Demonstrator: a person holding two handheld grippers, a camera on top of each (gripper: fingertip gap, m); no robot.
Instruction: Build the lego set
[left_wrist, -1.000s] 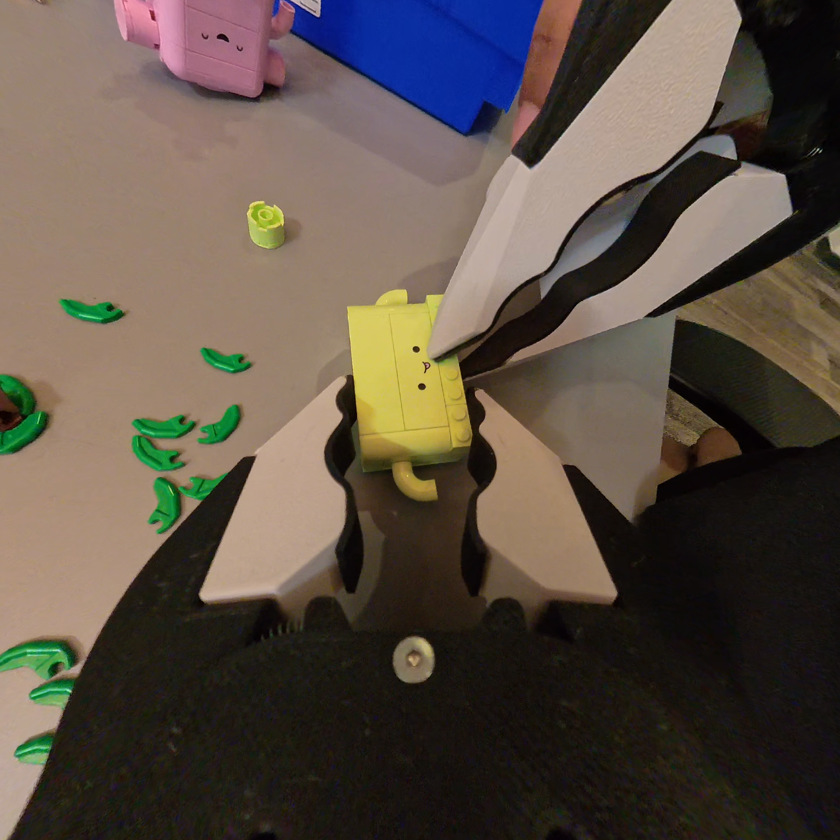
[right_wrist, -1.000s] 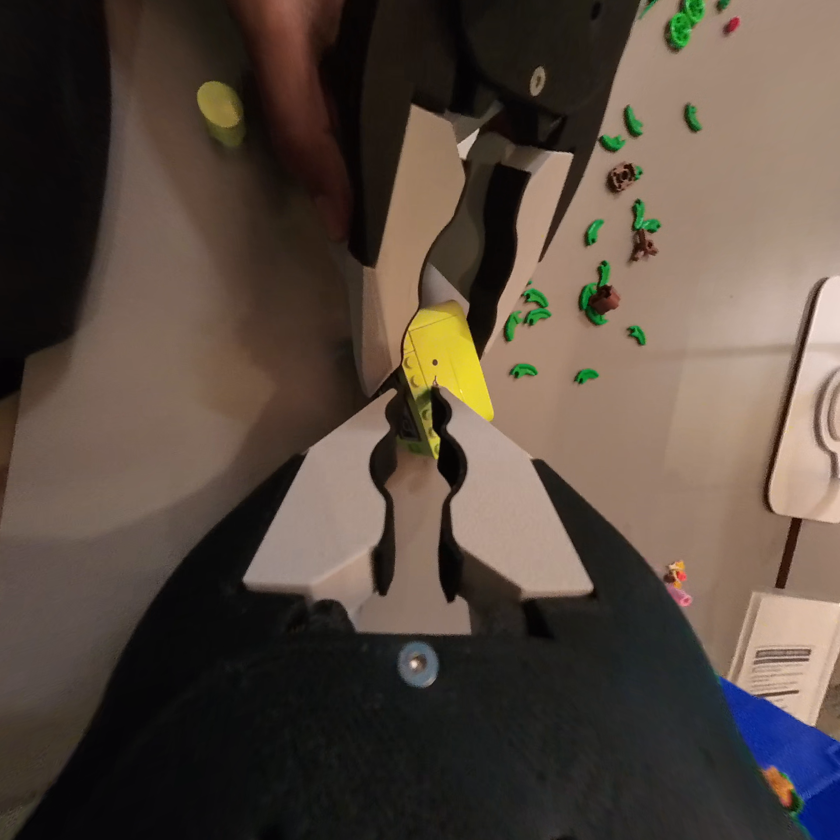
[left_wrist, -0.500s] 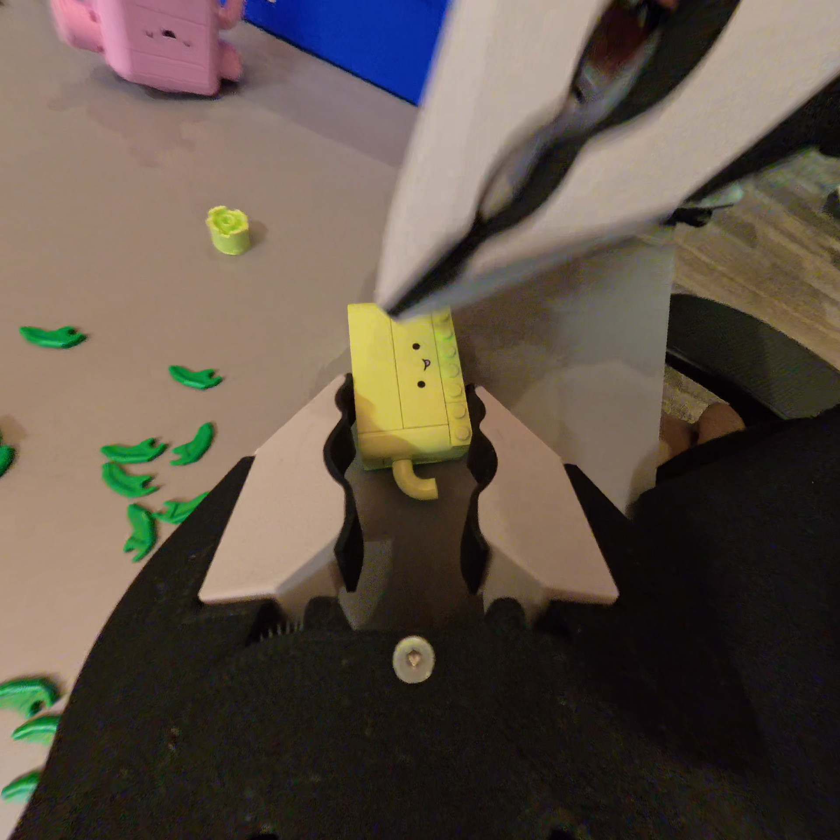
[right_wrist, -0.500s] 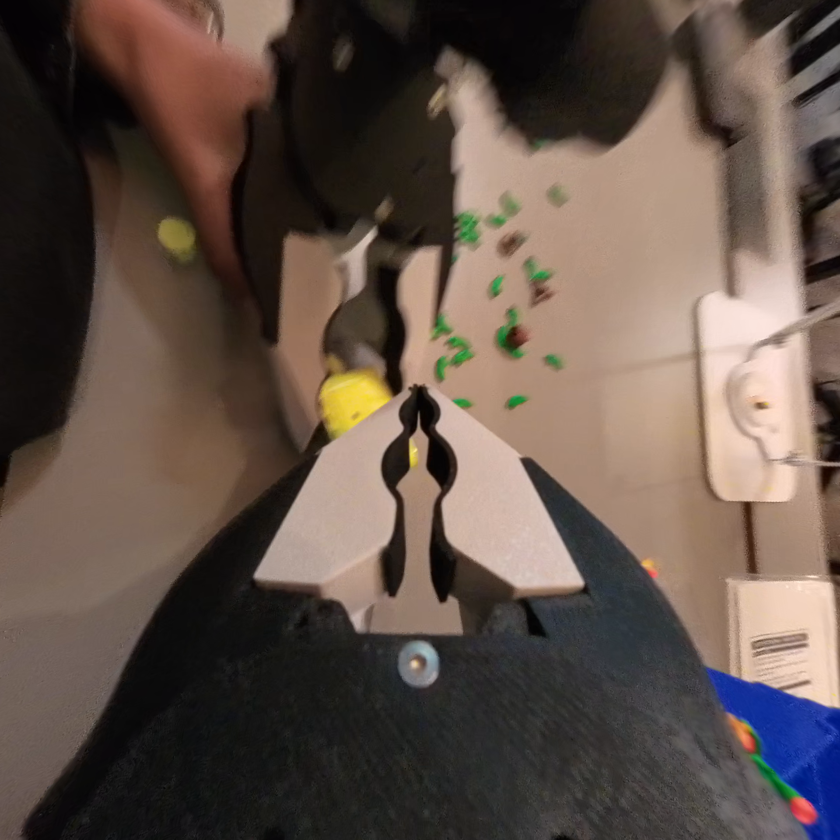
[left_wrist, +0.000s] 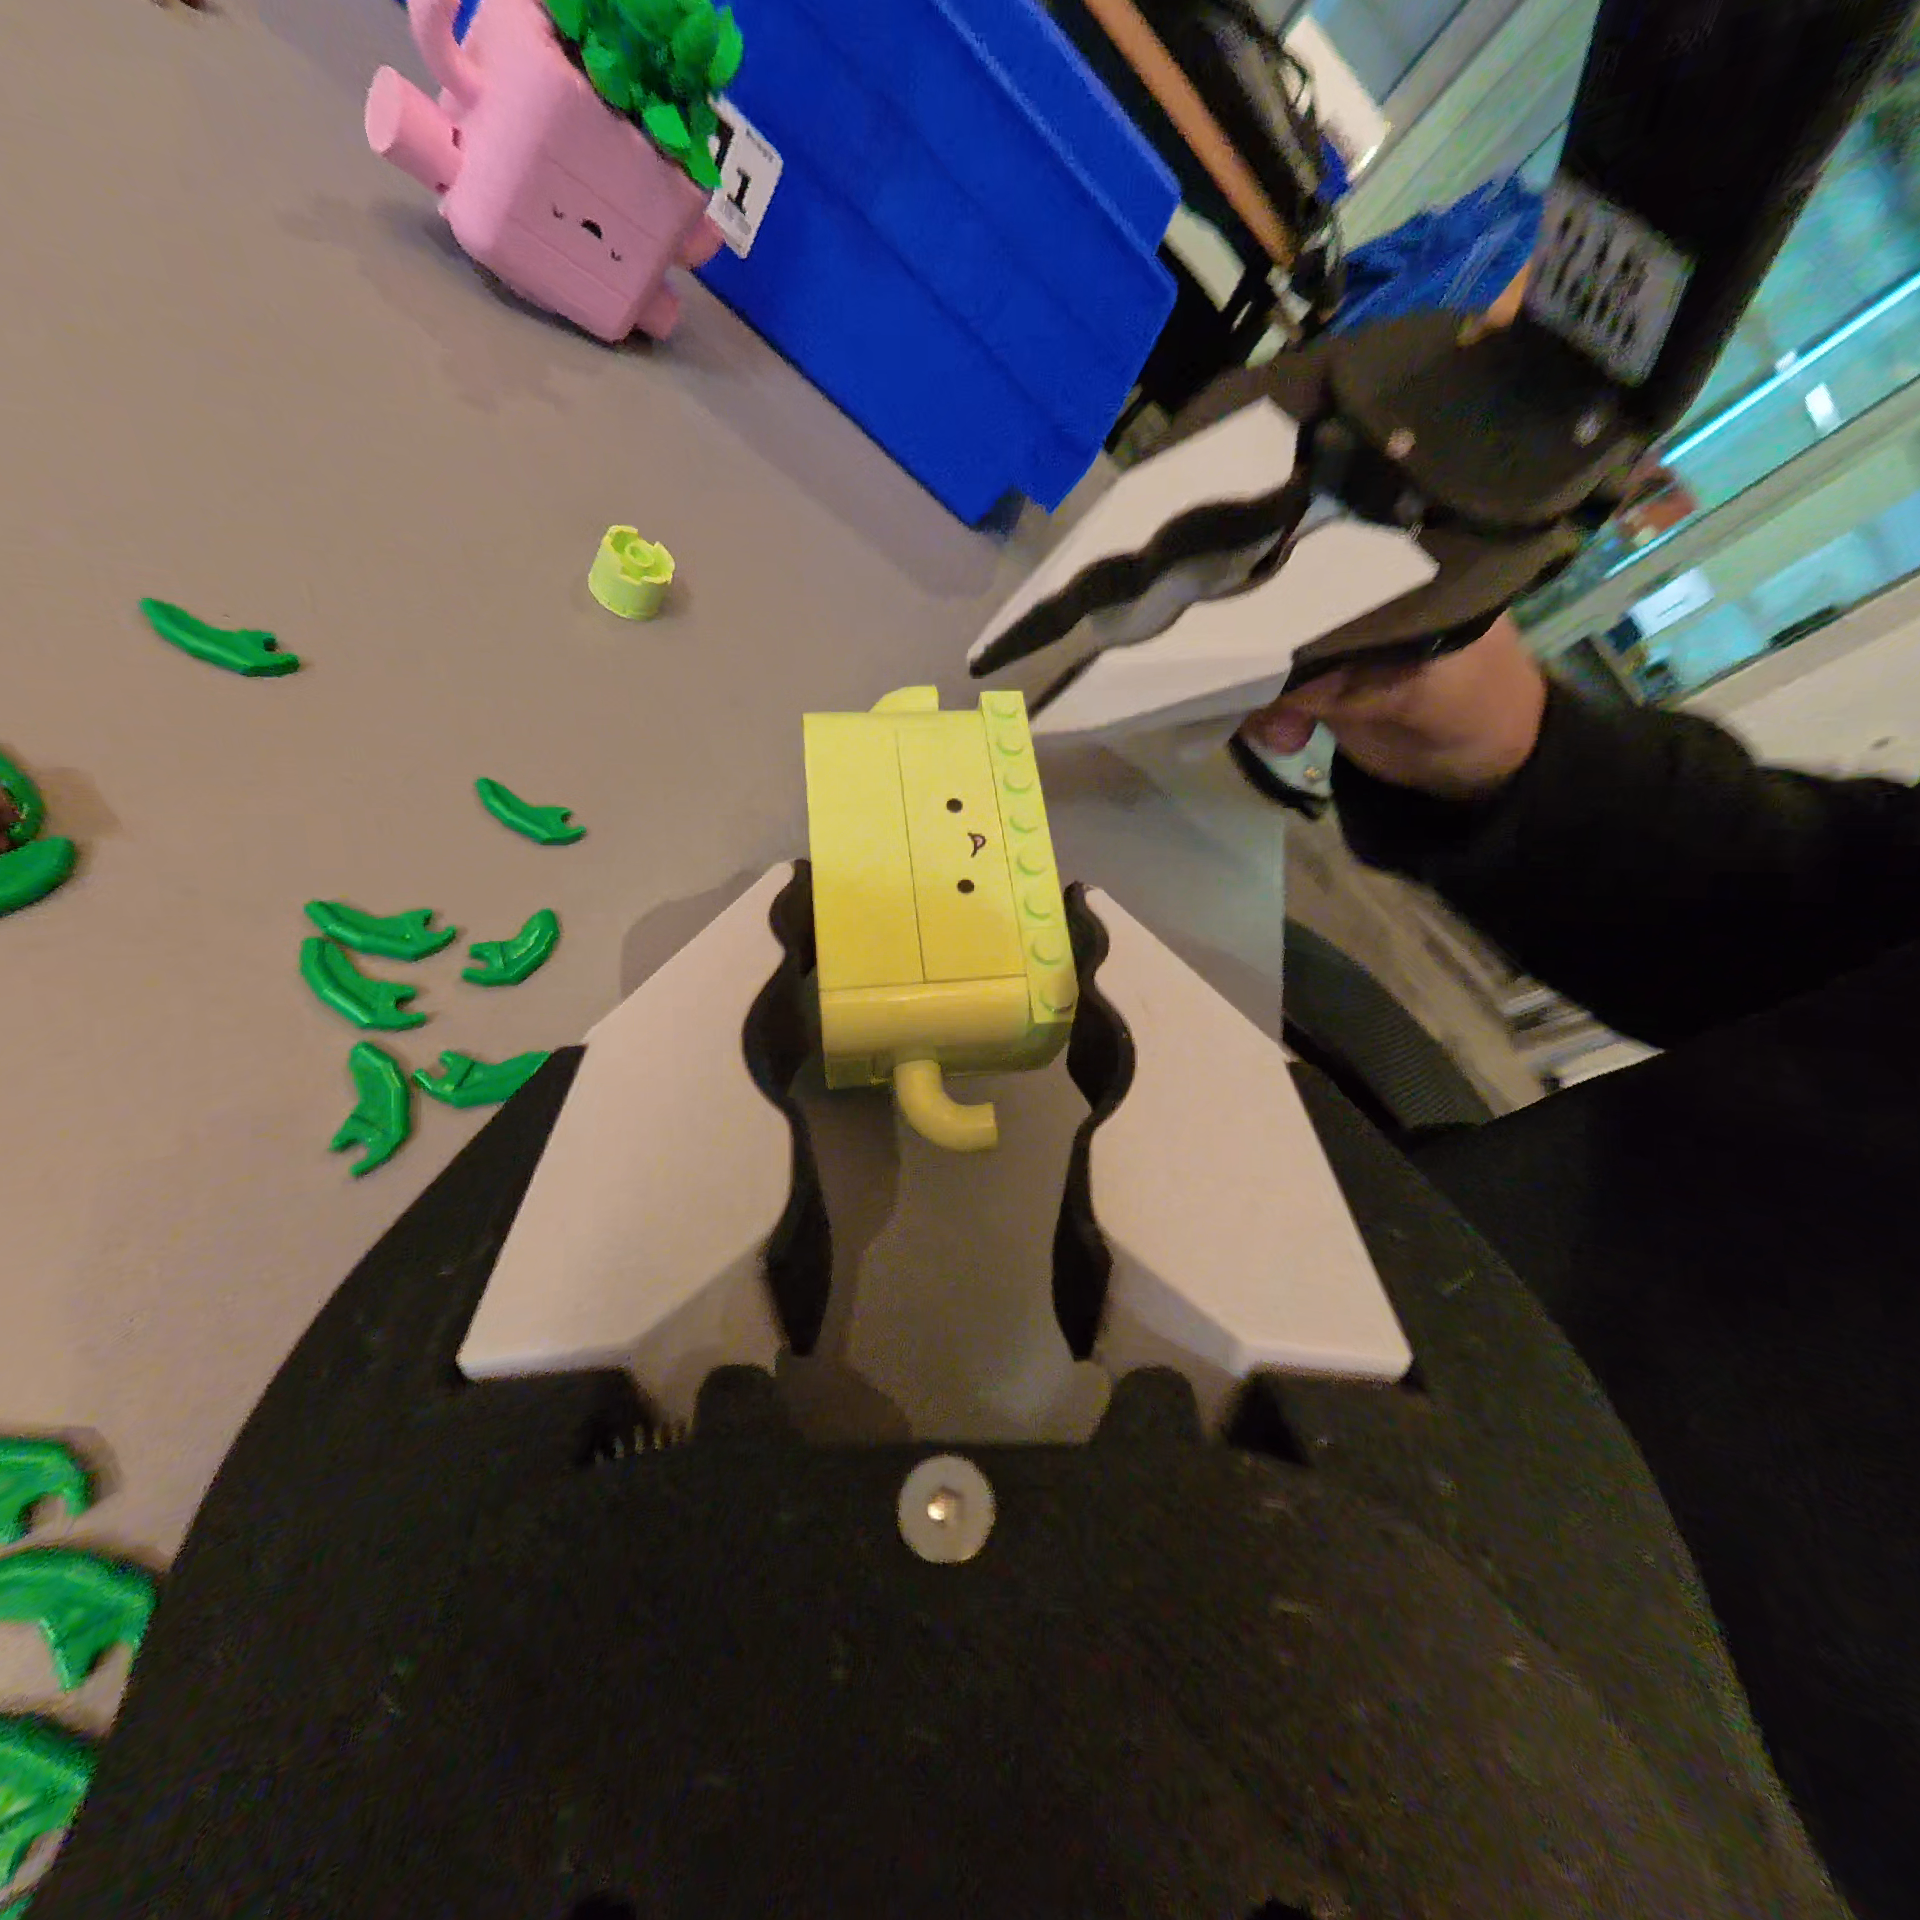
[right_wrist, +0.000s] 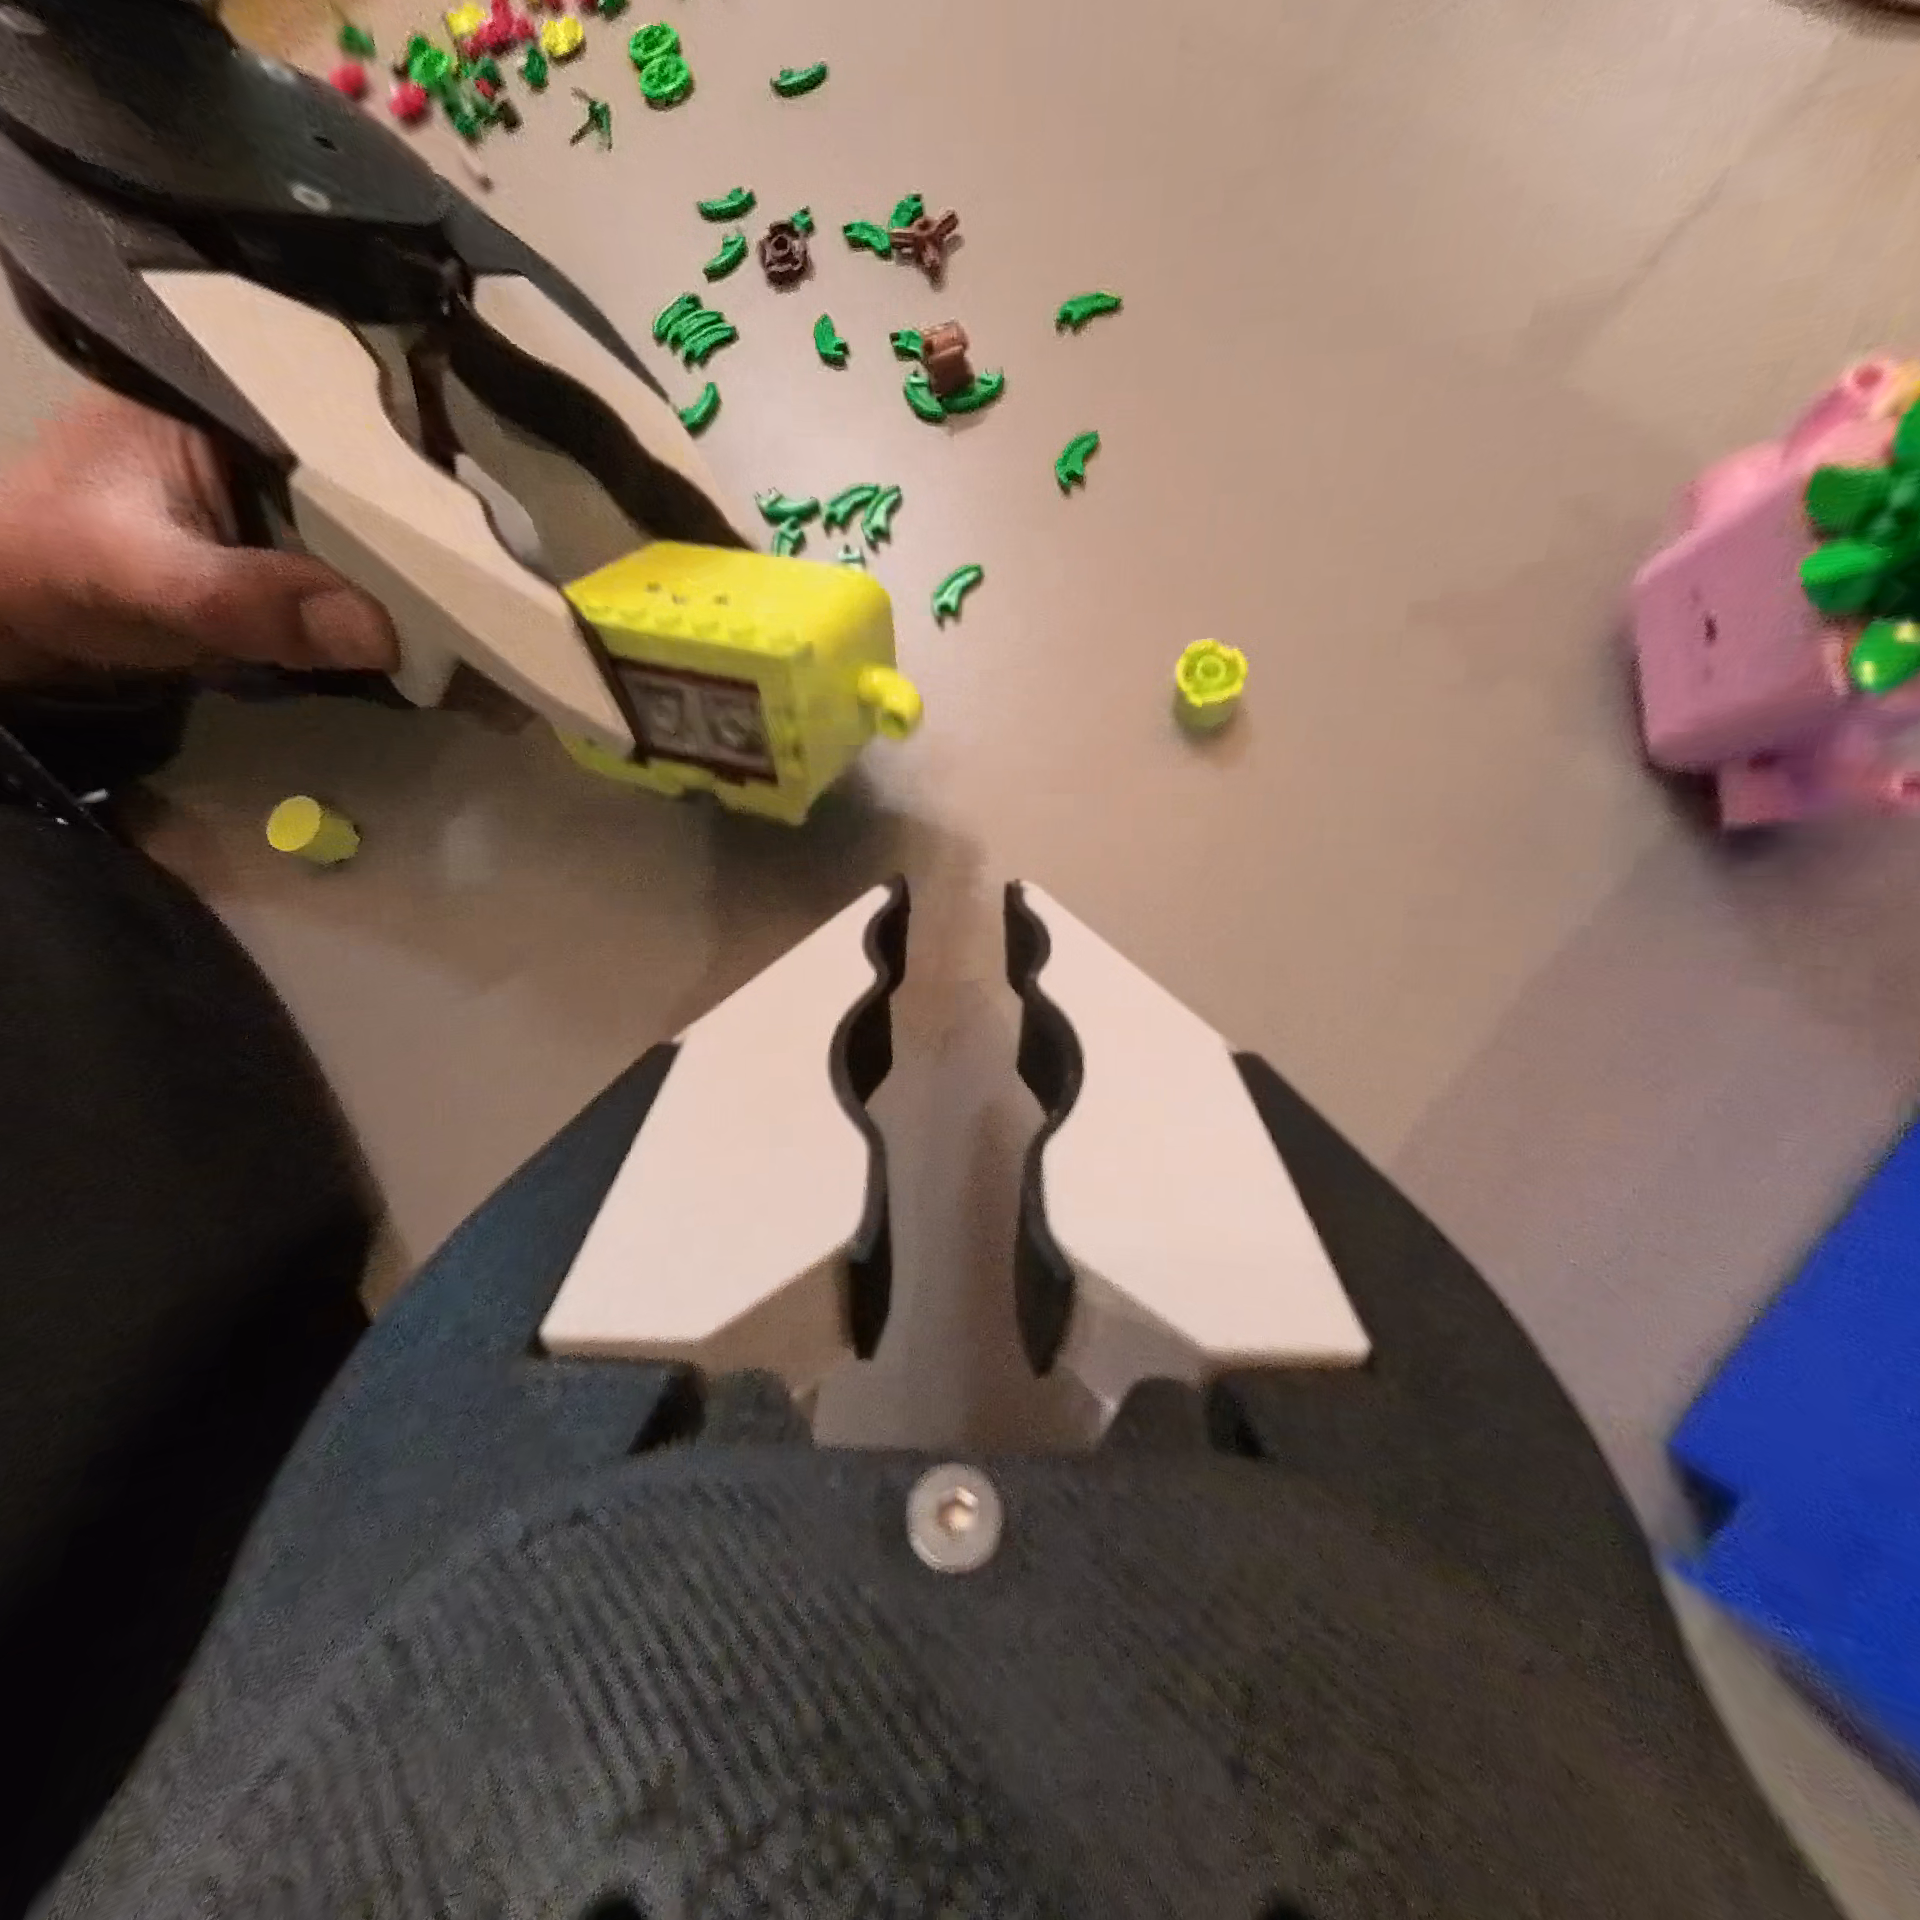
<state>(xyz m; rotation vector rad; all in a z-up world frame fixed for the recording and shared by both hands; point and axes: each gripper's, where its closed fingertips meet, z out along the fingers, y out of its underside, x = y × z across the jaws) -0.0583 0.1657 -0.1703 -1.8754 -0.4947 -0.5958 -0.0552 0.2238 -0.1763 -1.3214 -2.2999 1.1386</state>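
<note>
A lime-yellow lego block figure (left_wrist: 925, 904) with a small dotted face and a curved arm is held in my left gripper (left_wrist: 932, 894), which is shut on its sides and holds it just above the grey table (left_wrist: 312, 436). In the right wrist view the same figure (right_wrist: 748, 634) shows at the left in the left gripper (right_wrist: 655, 623), its brown underside facing me. My right gripper (right_wrist: 956, 894) is open by a narrow gap and empty, apart from the figure. It also shows in the left wrist view (left_wrist: 1195, 613). A loose lime round piece (left_wrist: 631, 571) lies on the table.
A pink block figure topped with green leaves (left_wrist: 561, 197) stands at the back beside a blue bin (left_wrist: 935, 239). Several green leaf pieces (left_wrist: 384, 977) and brown pieces (right_wrist: 940, 353) are scattered. A second lime cylinder (right_wrist: 309, 828) lies near the person's hand (right_wrist: 156, 582). Spacing between my two grippers at the tips: around 7 cm. My right tips are roughly 8 cm from the loose lime round piece (left_wrist: 631, 571).
My right gripper has left the yellow figure's edge, swung away to the right and opened a little. My left gripper still holds the figure.
</note>
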